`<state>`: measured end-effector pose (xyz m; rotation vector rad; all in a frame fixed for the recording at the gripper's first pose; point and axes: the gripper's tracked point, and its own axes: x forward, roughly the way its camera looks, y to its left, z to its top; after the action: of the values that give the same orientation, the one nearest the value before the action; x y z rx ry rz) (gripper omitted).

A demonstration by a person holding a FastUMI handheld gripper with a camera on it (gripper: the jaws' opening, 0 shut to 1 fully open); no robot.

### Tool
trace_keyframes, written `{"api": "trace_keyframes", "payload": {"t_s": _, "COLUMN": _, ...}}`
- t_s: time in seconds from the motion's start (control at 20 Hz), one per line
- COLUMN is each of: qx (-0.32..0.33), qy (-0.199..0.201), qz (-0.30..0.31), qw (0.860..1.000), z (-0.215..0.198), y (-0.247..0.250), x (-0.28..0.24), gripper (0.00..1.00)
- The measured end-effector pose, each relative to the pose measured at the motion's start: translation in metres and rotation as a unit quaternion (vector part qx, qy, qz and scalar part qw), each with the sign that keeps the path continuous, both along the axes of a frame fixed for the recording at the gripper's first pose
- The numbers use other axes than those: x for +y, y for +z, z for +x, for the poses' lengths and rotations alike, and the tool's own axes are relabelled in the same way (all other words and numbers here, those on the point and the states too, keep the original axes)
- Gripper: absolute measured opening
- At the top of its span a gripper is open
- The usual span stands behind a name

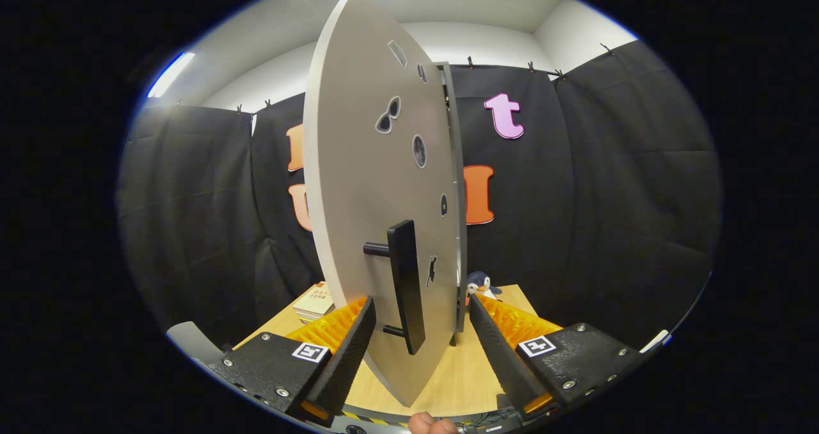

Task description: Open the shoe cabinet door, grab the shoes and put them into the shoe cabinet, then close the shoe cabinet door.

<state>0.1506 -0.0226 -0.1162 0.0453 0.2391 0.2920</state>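
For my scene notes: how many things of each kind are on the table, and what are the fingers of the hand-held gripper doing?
Cabinet door with handle: 1
Books: 1 stack
Penguin toy: 1
Total: 3
Hand-held gripper: open, fingers either side of the door, not pressing.

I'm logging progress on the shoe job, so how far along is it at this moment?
The cabinet door stands swung out edge-on between the tongs, so it is off its closed position. In hand: the tongs are open, straddling the door with its black handle between the fingers, neither pressing it. No shoes can be seen, so I cannot tell whether they are stowed. Closing the door is still left.
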Motion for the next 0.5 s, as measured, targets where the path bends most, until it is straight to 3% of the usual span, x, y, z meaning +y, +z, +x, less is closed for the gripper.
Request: {"api": "trace_keyframes", "payload": {"t_s": 0.5, "qx": -0.006, "qy": -0.033, "qz": 0.011, "qw": 0.999, "z": 0.031, "y": 0.001, "x": 0.077, "gripper": 0.93}}
